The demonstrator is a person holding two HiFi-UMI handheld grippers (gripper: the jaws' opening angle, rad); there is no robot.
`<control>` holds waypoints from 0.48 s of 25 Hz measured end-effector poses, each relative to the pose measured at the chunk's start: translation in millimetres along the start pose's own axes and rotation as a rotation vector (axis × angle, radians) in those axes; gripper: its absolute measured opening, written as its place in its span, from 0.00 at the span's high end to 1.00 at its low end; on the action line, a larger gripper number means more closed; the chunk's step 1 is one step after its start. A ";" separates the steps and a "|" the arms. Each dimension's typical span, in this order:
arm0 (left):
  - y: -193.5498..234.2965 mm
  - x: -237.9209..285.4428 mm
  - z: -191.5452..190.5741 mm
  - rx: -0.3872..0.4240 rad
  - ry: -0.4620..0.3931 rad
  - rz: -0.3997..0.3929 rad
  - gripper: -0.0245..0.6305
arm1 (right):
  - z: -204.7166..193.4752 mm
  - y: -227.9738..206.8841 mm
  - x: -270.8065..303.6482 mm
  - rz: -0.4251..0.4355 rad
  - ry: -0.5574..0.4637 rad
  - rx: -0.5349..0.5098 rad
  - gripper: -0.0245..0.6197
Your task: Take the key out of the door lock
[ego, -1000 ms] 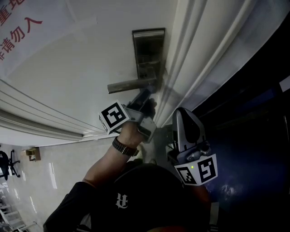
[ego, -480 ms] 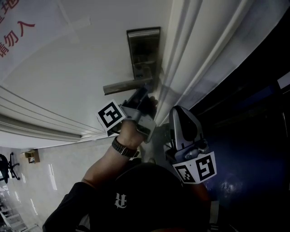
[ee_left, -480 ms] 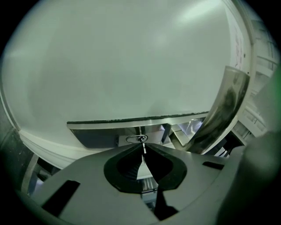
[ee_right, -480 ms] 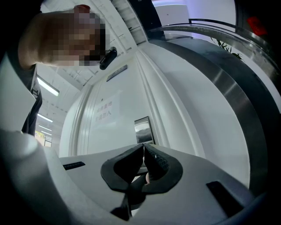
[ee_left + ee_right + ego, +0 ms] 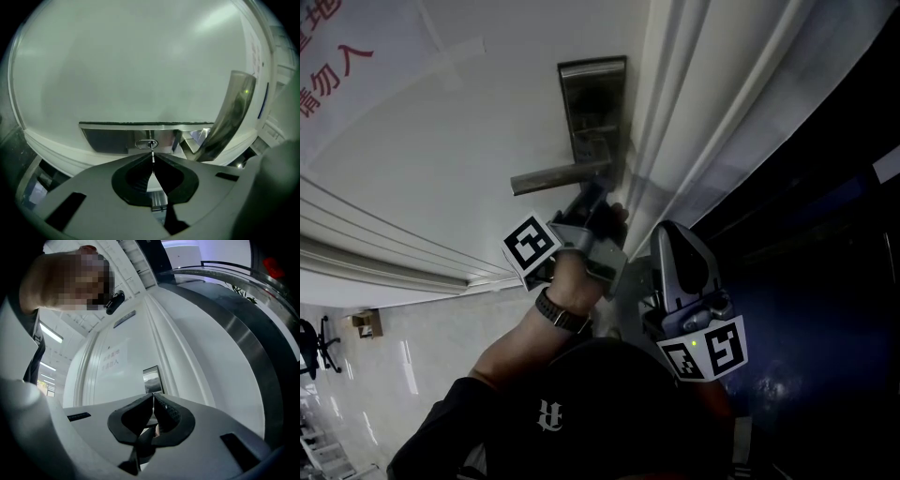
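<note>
Key (image 5: 152,157): a thin, pale metal blade seen edge-on, its tip seated in the oval keyhole (image 5: 146,144) of the lock plate (image 5: 112,137) and its near end pinched between the closed jaws of the left gripper (image 5: 153,163); in the head view the left gripper (image 5: 598,201) presses up just below the lever handle (image 5: 558,176), and the key itself cannot be made out there. Lock plate (image 5: 593,101): an upright rectangle of brushed dark metal, set near the door's edge. Right gripper (image 5: 153,399): jaws drawn together with nothing between them, held apart from the lock; in the head view the right gripper (image 5: 672,240) sits beside the left one. Surface: a white door (image 5: 469,122) with raised moulding, bearing a paper sign (image 5: 337,56) in red characters; a white frame (image 5: 712,103) runs alongside. Room: glossy pale floor (image 5: 403,356) at lower left, with an office chair (image 5: 315,339). Counts: one key, one lock plate, one lever handle, two grippers, one sign.
</note>
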State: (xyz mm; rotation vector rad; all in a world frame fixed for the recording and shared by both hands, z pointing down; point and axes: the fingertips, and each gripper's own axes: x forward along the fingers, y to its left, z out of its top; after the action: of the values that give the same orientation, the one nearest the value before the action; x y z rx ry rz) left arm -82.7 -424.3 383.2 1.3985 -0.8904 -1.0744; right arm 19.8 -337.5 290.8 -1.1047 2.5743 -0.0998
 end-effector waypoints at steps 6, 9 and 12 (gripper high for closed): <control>0.5 -5.3 -5.9 -0.005 0.004 0.007 0.95 | 1.3 -0.2 -3.7 0.001 -0.005 0.002 0.94; 1.1 -8.1 -7.6 -0.005 0.009 0.011 0.95 | 2.4 2.0 -5.2 0.006 -0.008 0.001 0.94; 0.9 -12.4 -12.3 -0.011 0.017 0.011 0.95 | 3.2 4.5 -8.6 0.007 -0.008 0.000 0.94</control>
State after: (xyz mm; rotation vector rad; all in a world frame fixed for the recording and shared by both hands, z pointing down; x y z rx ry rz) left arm -74.8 -408.9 385.4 1.3904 -0.8778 -1.0563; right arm 23.3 -328.0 289.3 -1.0937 2.5705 -0.0935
